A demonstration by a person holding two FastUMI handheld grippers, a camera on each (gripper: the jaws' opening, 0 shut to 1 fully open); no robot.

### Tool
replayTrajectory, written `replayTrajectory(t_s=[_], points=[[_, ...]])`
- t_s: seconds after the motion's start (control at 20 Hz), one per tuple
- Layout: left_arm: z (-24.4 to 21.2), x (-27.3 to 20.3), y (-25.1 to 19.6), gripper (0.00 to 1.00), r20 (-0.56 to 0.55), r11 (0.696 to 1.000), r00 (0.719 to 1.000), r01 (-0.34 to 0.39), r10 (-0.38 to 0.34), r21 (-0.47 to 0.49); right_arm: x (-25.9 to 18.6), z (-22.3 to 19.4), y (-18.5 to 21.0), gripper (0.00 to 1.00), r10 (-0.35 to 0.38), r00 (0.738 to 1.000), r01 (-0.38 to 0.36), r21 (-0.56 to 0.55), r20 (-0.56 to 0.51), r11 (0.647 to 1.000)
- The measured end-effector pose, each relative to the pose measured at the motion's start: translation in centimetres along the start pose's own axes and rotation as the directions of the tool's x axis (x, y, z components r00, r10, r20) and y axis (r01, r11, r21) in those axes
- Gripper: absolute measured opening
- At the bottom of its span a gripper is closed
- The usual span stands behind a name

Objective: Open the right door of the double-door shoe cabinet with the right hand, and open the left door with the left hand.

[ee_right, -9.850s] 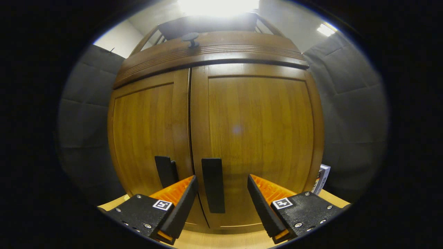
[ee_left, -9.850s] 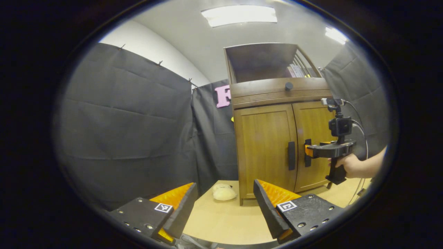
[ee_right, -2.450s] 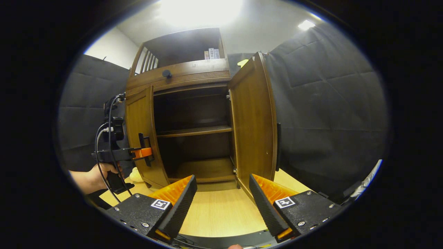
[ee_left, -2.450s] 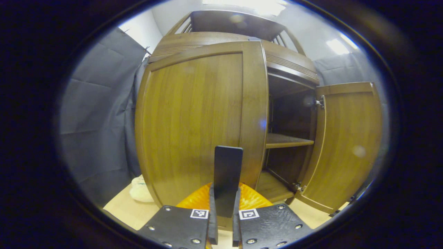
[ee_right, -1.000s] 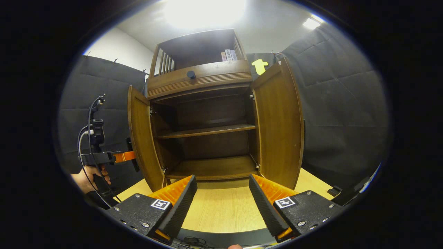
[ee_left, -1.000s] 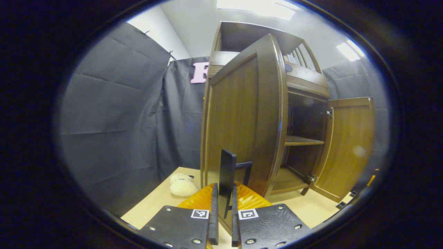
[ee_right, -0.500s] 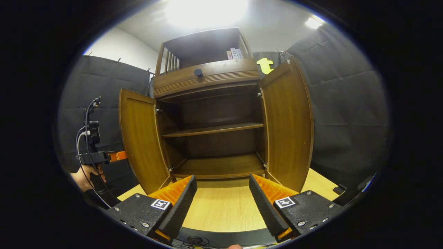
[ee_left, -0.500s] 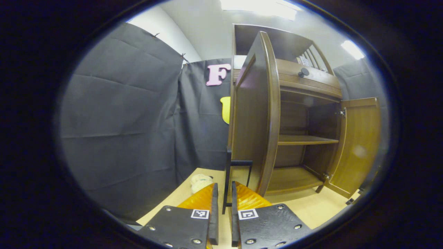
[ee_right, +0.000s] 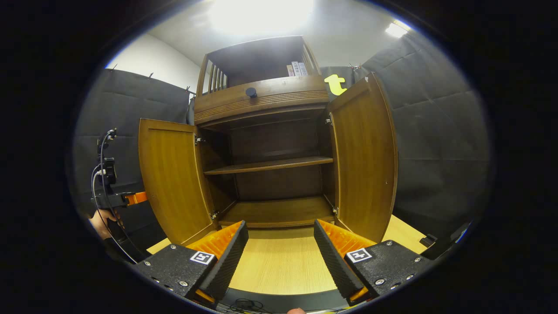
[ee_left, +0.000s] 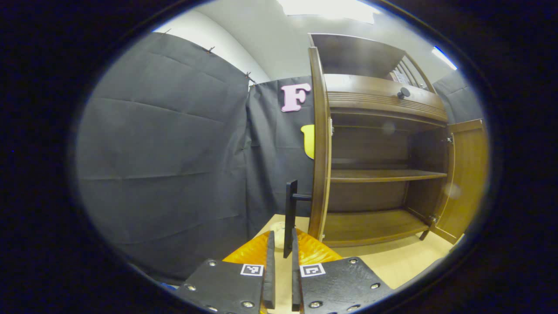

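**Both doors of the shoe cabinet stand open, left handle in the grip**

Nearest the lens in the left gripper view, the left hand-held gripper (ee_left: 279,257) is clamped on the lower end of the dark bar handle (ee_left: 289,209) of the left door (ee_left: 320,144), its two fingers pressed together on the bar. The door is seen edge-on, swung wide from the cabinet front. In the right gripper view, the right hand-held gripper (ee_right: 279,248) hangs with its fingers well apart, holding nothing, above the light wooden surface (ee_right: 279,266). Beyond it the right door (ee_right: 364,161) stands open on its hinges, and the shoe cabinet (ee_right: 261,98) shows one bare middle shelf (ee_right: 268,165) and a bare floor board. At far left a hand (ee_right: 102,224) holds the other tool by the left door's outer face.

The doors look like stiff, solid wood panels, moderately heavy, swinging freely on metal hinges; the narrow bar handle near each free edge is the sensible hold, giving the most leverage. The task appears essentially complete, with only release of the left handle left.
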State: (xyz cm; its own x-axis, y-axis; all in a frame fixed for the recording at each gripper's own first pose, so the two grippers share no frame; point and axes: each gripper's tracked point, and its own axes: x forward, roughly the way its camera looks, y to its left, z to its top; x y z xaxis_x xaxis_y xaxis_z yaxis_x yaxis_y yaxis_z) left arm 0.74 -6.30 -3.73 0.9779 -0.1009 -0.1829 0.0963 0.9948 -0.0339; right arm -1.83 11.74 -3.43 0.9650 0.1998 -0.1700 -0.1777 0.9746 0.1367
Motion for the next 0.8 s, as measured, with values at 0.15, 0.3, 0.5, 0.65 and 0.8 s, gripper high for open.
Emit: replayTrajectory(t_s=[0.15,0.3,0.5,0.65,0.8], points=[[0.4,-0.5,0.1,0.15,0.020,1.000,1.000,-0.013,0.012,0.016,0.2,0.6,-0.6,0.92,-0.020,1.000,0.020,-0.001,0.011,1.000],[0.9,-1.3,-0.3,0.16,0.041,0.999,0.999,0.015,-0.017,0.049,0.2,1.4,-1.5,0.94,-0.040,0.999,0.040,-0.009,0.029,0.999],[1.2,-2.0,-0.7,0.13,0.077,0.995,0.995,0.050,-0.056,0.089,0.1,2.1,-2.6,0.92,-0.067,0.997,0.068,-0.015,0.047,0.998],[1.5,-2.5,-0.8,0.13,0.092,0.991,0.991,0.088,-0.097,0.097,-0.1,2.0,-3.5,0.94,-0.089,0.994,0.091,-0.029,0.055,0.995],[2.3,-2.9,-0.8,0.15,0.100,0.988,0.986,0.128,-0.136,0.083,-0.5,1.6,-4.1,0.94,-0.106,0.993,0.108,-0.031,0.054,0.994]])
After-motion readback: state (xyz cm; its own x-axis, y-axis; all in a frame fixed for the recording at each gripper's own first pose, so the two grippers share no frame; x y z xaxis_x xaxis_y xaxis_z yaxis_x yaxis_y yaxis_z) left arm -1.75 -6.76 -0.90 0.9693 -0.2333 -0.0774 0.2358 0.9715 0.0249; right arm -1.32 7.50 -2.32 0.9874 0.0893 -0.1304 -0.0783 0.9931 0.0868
